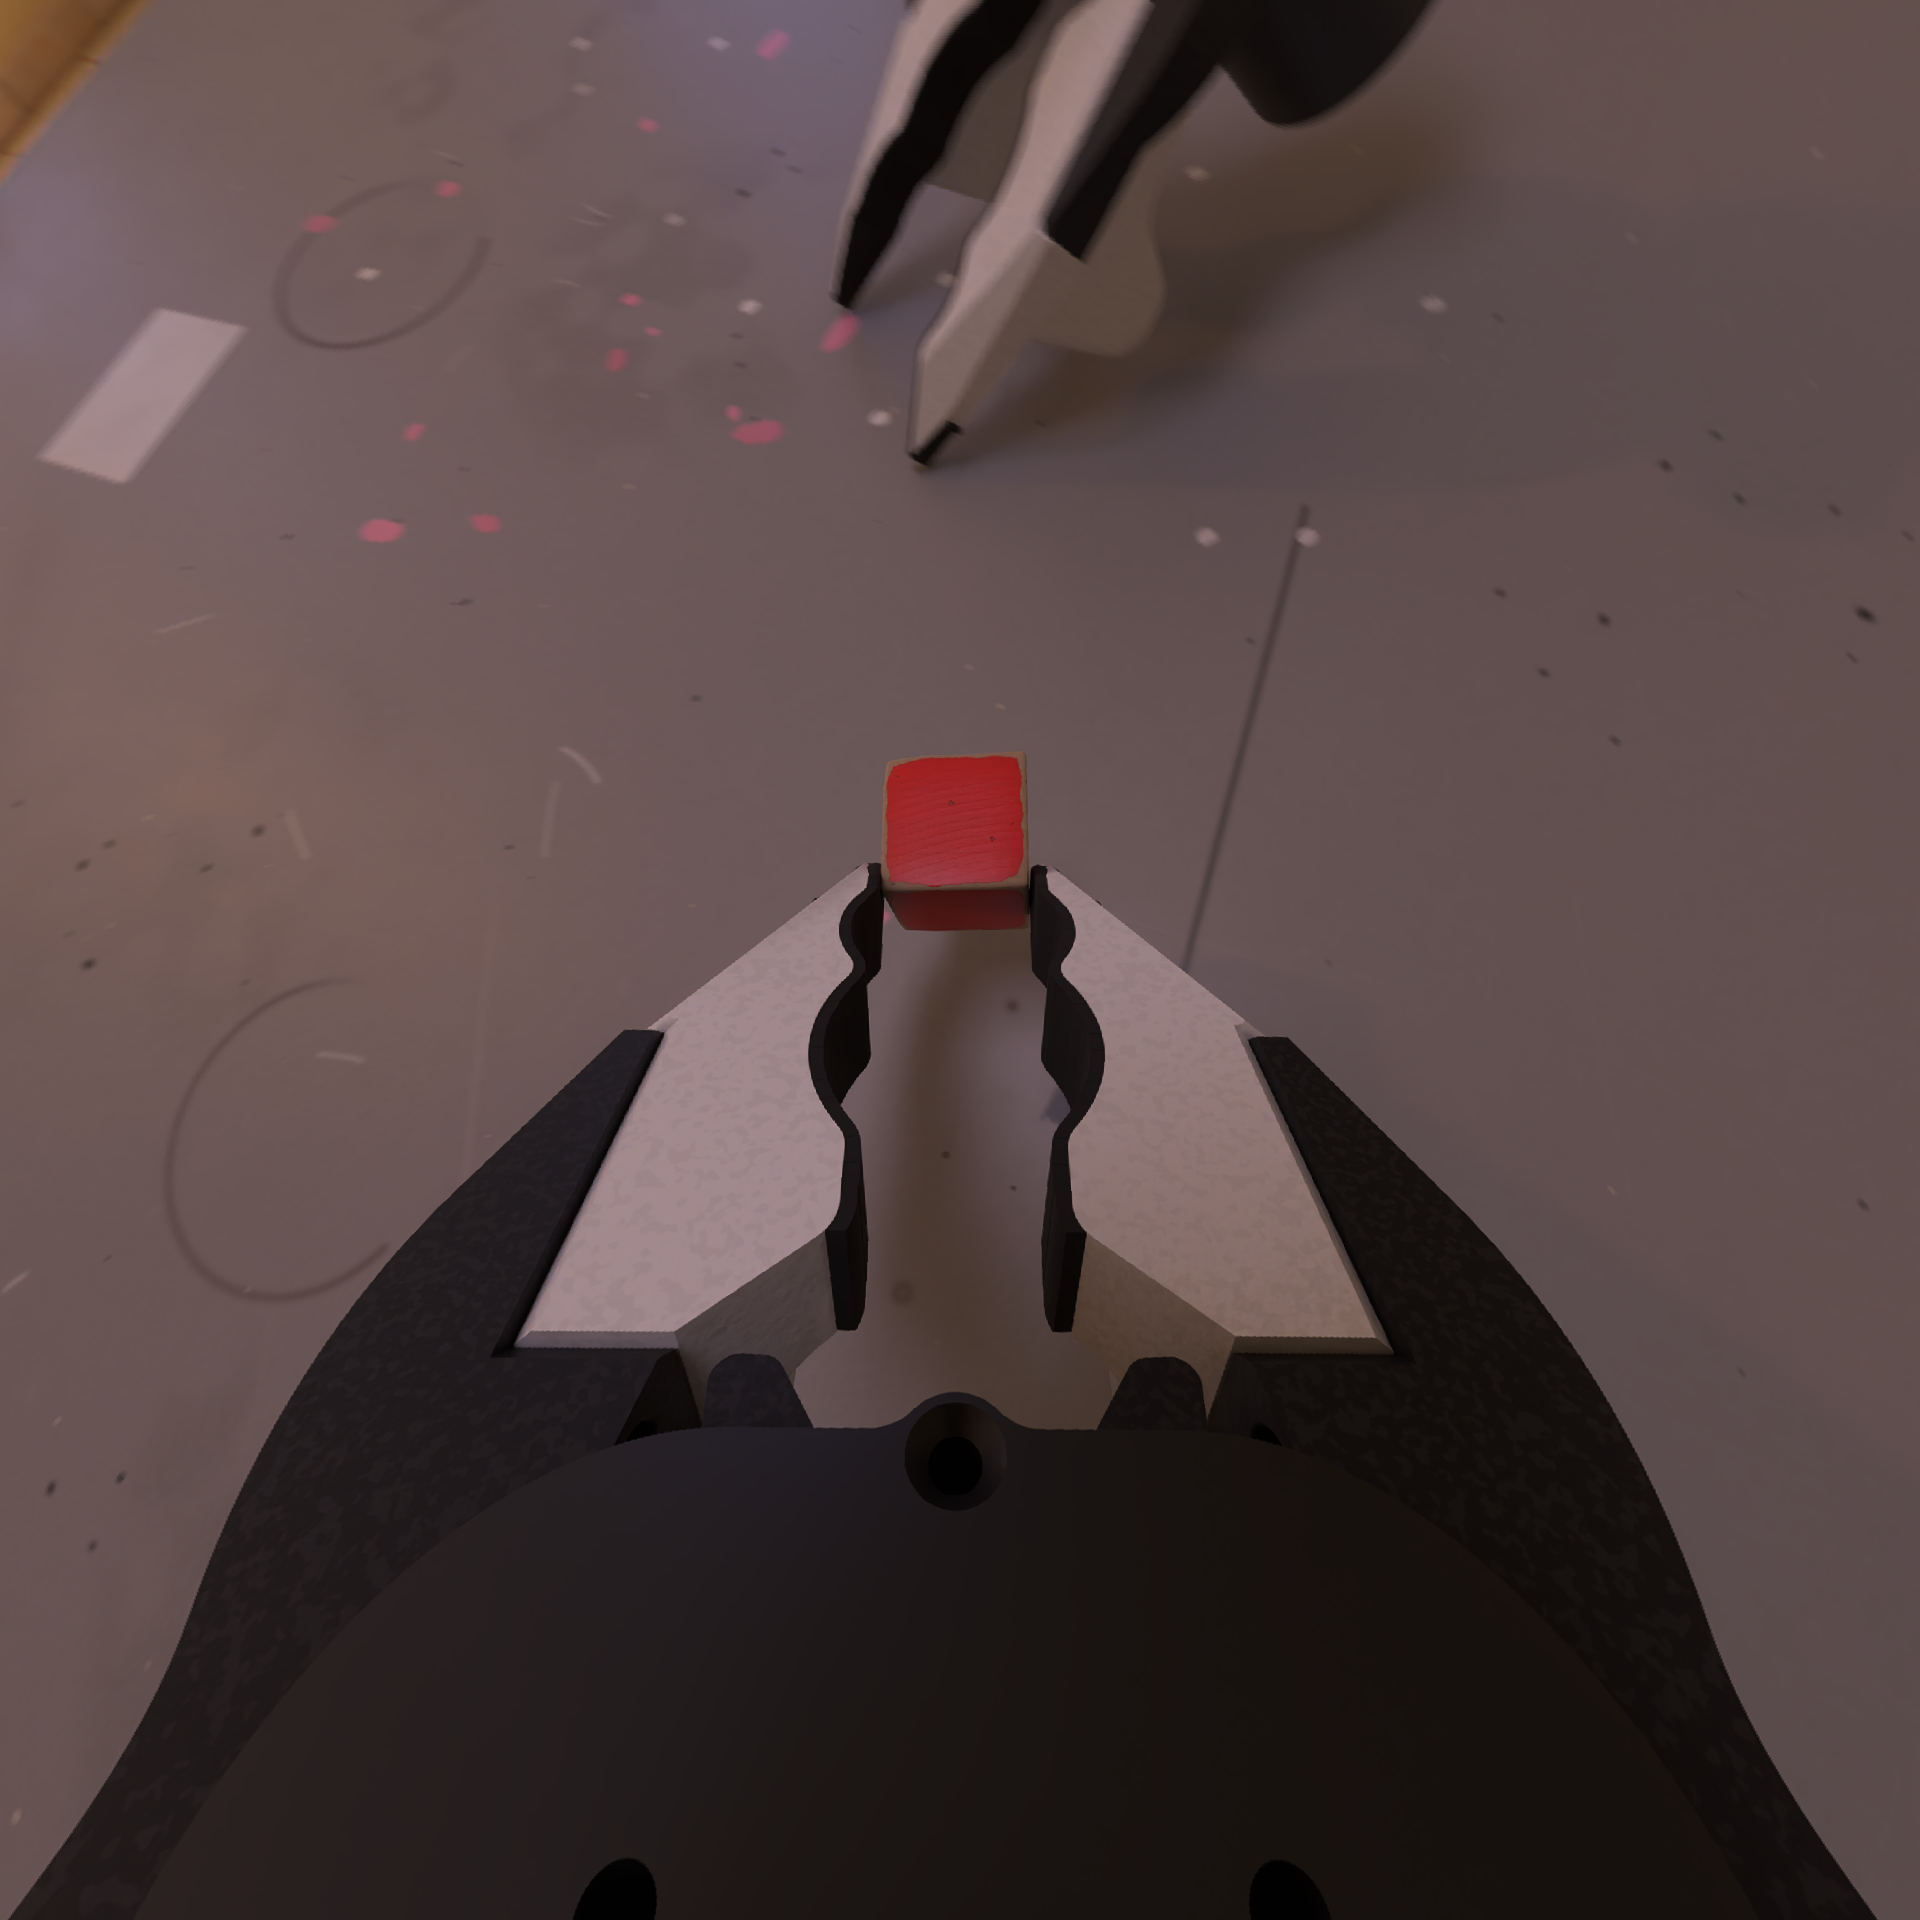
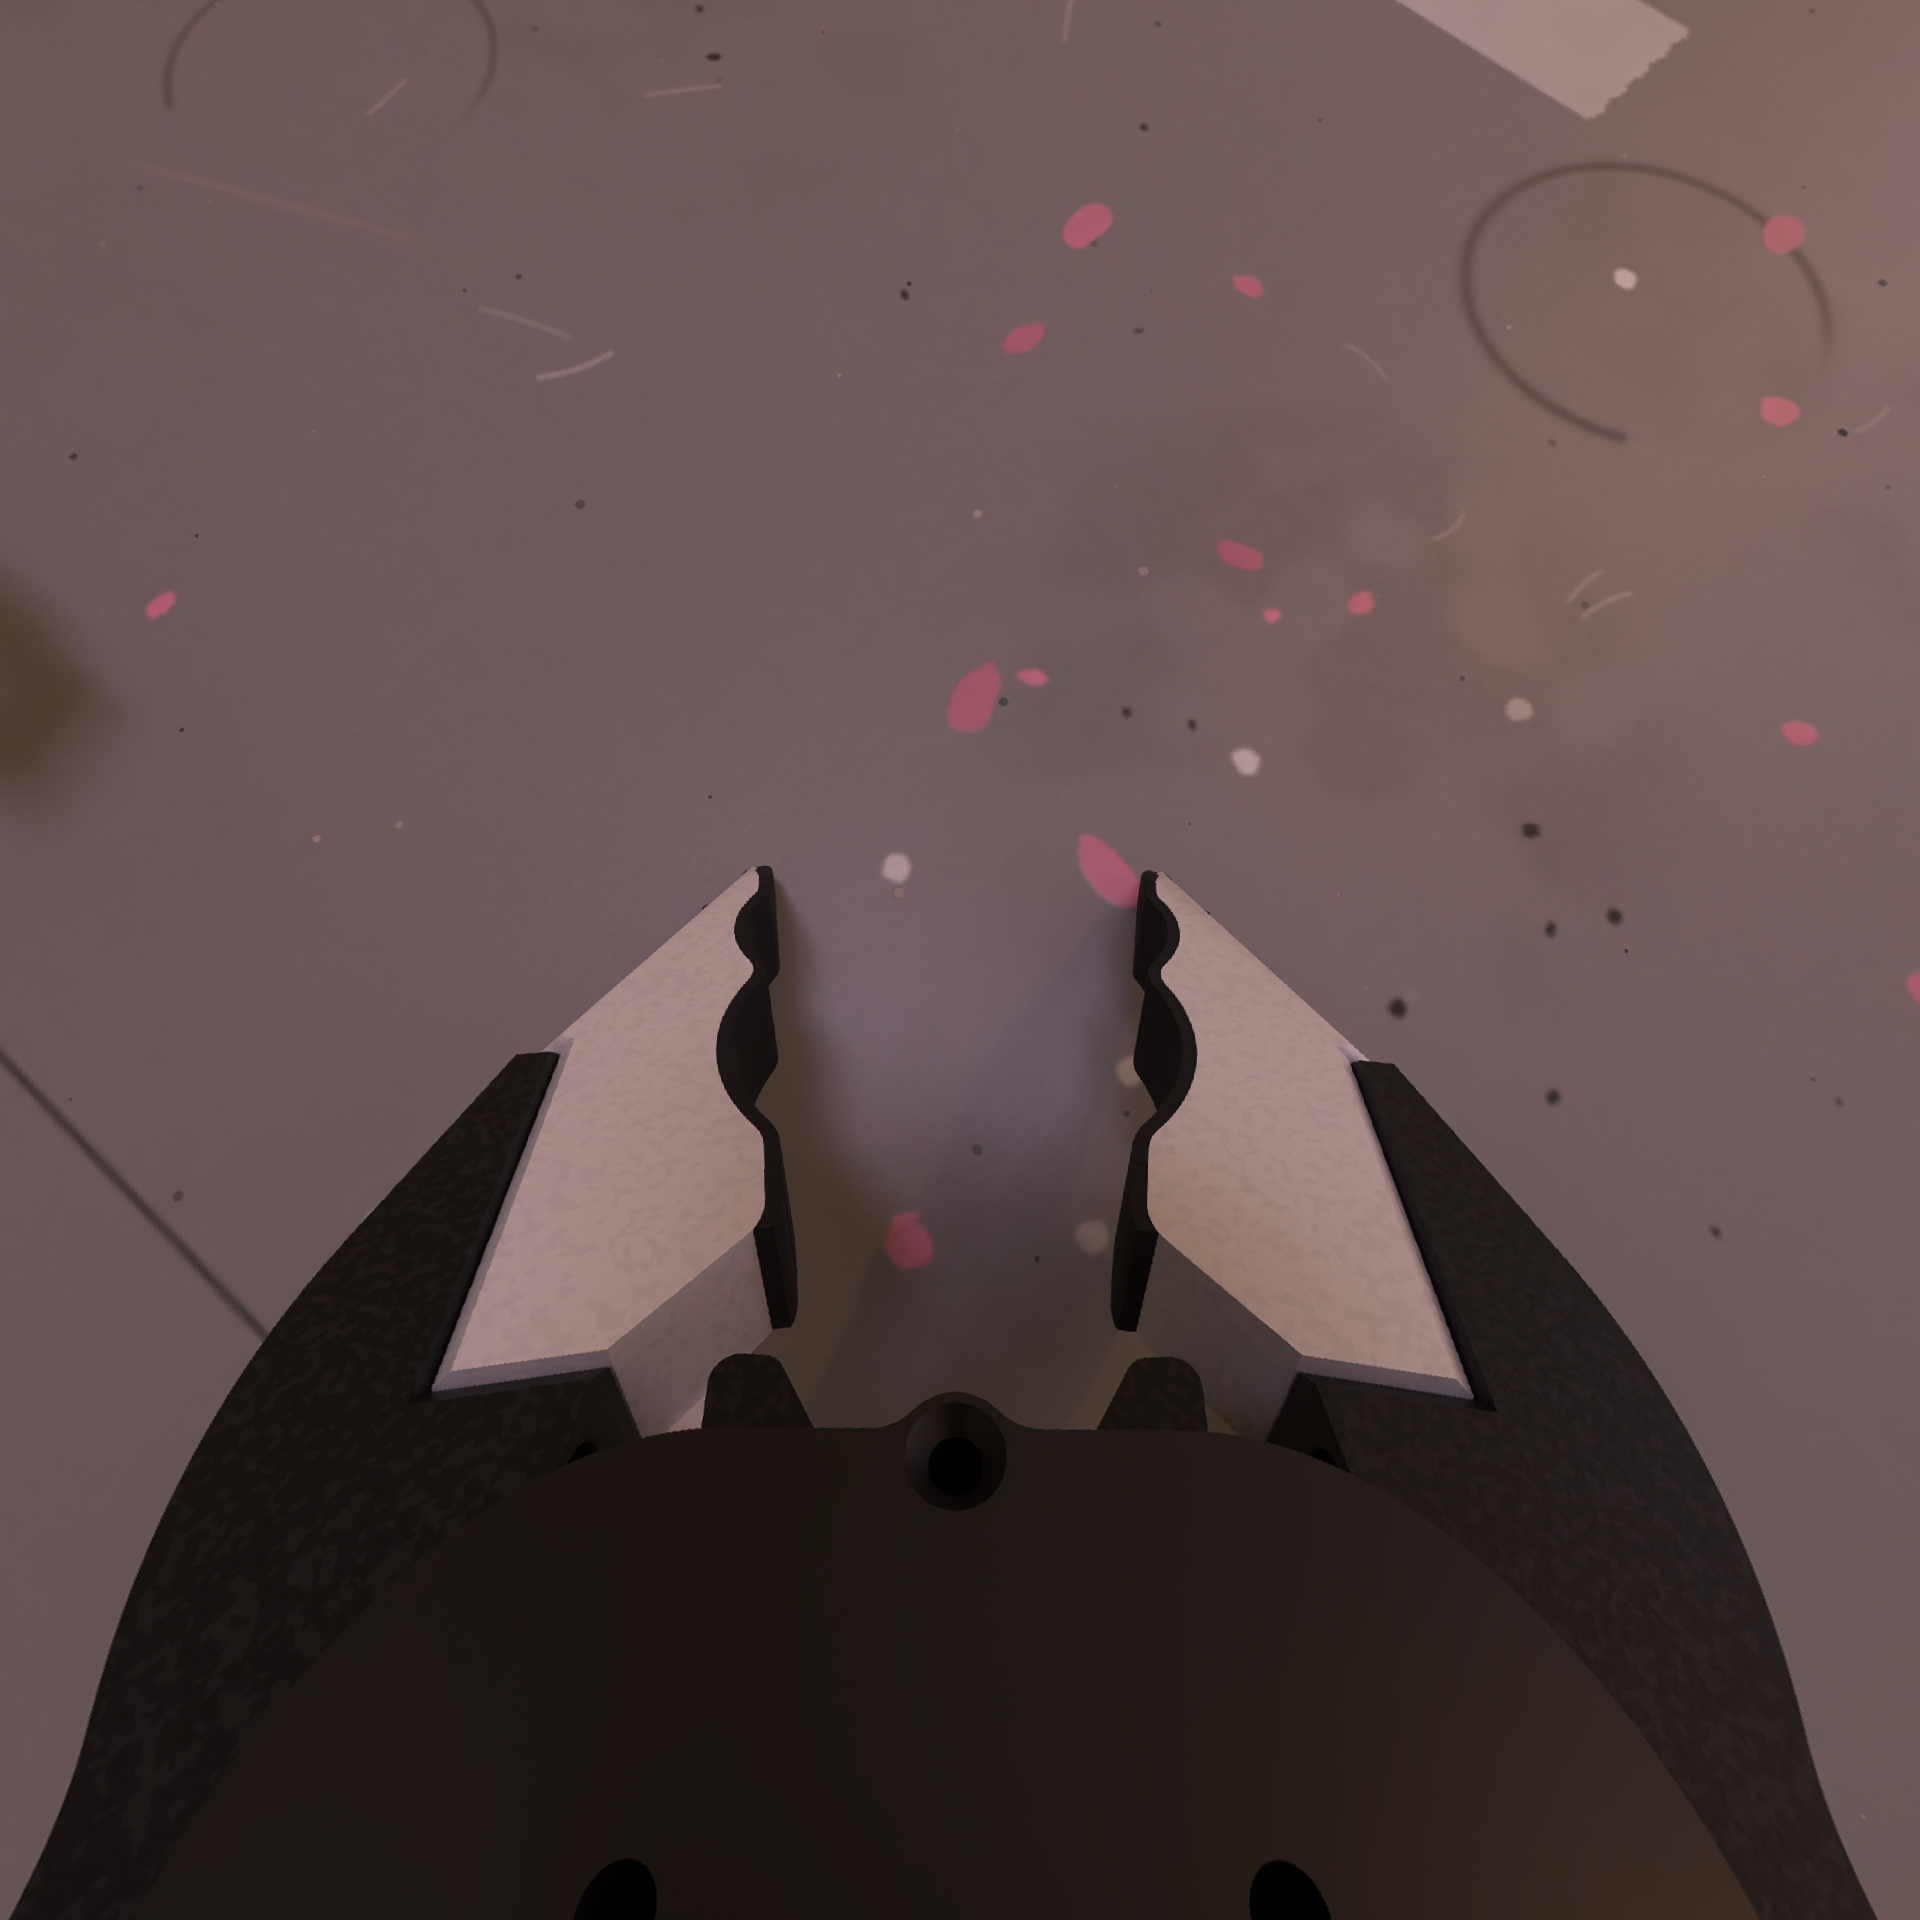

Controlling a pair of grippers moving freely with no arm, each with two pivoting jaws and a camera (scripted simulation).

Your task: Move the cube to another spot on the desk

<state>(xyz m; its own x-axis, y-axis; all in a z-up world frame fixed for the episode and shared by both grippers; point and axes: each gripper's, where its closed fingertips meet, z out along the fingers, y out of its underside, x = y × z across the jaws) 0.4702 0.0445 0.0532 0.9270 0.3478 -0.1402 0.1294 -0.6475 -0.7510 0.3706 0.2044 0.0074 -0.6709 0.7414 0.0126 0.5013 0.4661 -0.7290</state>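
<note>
A small red cube (image 1: 954,826) with pale worn edges sits between the tips of my left gripper (image 1: 956,894), which is shut on it. The cube's lower part is pinched between the black pads; its top stands above the fingertips. I cannot tell whether it touches the desk. My right gripper (image 2: 951,883) is open and empty, pointing down at the grey desk (image 2: 520,520). It also shows in the left wrist view (image 1: 883,379), farther off at the top, its fingers apart and tips close to the desk. The cube is not in the right wrist view.
The grey desk (image 1: 416,675) is speckled with pink and white paint spots, scratches and faint ring marks. A pale strip of tape (image 1: 140,395) lies at the far left; it also shows in the right wrist view (image 2: 1538,47). A wooden edge (image 1: 31,73) shows top left.
</note>
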